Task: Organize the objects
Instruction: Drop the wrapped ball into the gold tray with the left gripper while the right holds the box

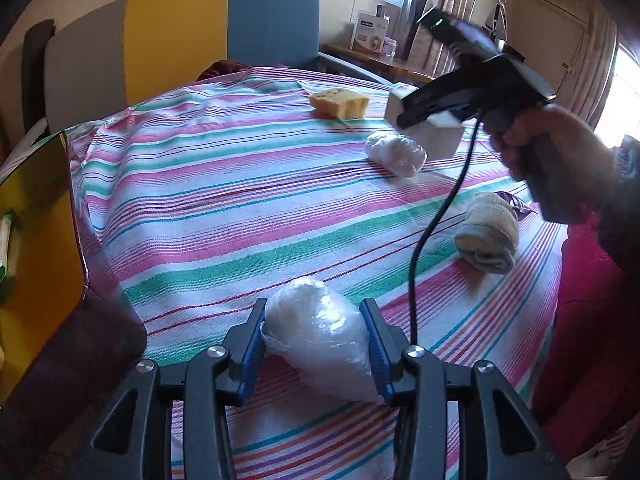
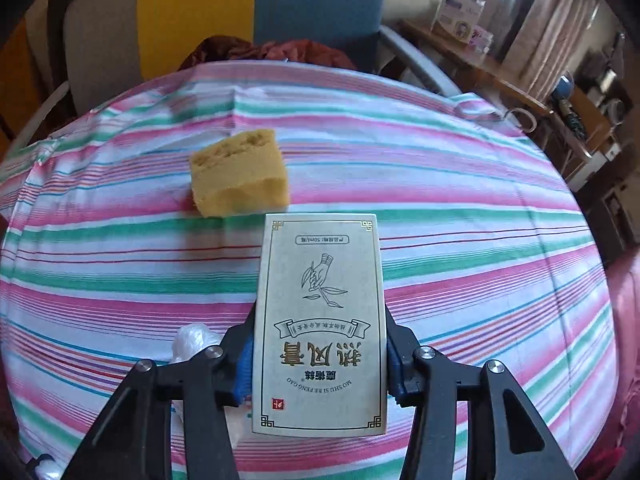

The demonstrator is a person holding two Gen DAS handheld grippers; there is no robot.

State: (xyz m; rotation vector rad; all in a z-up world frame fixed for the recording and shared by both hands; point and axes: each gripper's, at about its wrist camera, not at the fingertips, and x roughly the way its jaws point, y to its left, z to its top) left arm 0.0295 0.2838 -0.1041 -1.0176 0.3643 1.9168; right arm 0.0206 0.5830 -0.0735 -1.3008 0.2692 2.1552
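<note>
Straddling a plastic-wrapped bundle [image 1: 316, 336] on the striped cloth [image 1: 200, 200], the left gripper [image 1: 316, 344] stands wide, long axis pointing forward between the fingers; the right gripper [image 2: 320, 360] clamps a printed box [image 2: 320, 328] aloft (sponge [image 2: 240, 172] just beyond).

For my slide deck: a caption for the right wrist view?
Right tool holds a printed box above the striped tablecloth, near a yellow sponge.

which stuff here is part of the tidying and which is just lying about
Job:
box, in the right gripper
near bag, between the left gripper's jaws
far bag
sponge
rolled towel

Lying about:
striped cloth
chair
side table with boxes
</note>
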